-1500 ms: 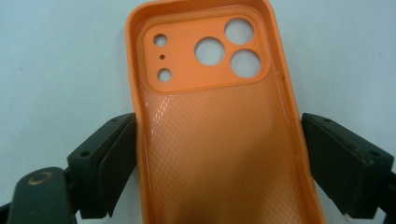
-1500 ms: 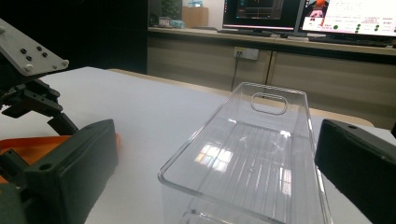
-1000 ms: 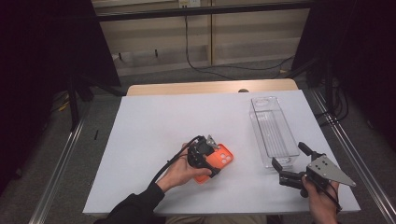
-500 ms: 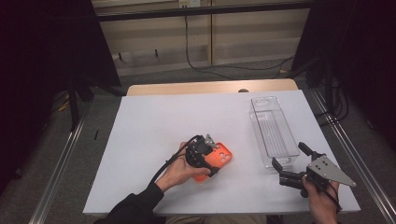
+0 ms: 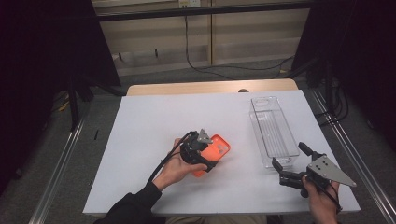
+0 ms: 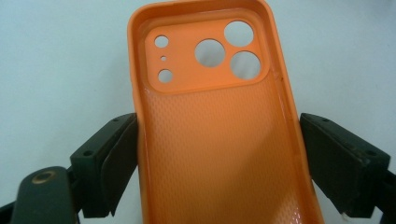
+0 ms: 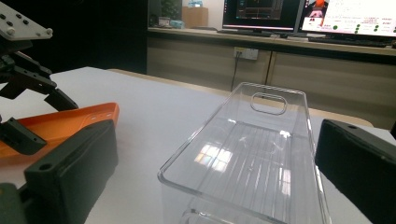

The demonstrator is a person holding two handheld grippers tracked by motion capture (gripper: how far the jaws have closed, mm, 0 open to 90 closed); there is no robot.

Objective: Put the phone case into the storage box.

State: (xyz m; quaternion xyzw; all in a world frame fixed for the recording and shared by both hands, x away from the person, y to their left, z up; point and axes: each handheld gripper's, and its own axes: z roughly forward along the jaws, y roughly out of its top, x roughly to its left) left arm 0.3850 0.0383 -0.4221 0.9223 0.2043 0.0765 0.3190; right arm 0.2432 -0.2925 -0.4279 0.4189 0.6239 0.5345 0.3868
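Left hand-held gripper [image 6: 219, 186] straddles the orange phone case [image 6: 215, 140], which lies inside-up on the white tabletop [image 5: 140, 140]; its jaws sit at the long edges, apparently just touching, though we cannot tell if they pinch. We would squeeze evenly, mid-length, so the soft sides don't buckle. Right hand-held gripper [image 5: 290, 163] hangs spread and empty before the clear bin [image 5: 273, 130]. Its own view reveals monitors [image 7: 308, 14] beyond.

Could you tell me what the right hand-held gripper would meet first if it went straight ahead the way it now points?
Most likely the near end of the clear plastic bin, which lies straight ahead of the right hand-held gripper, between its open jaws; the remaining gap is hard to judge.
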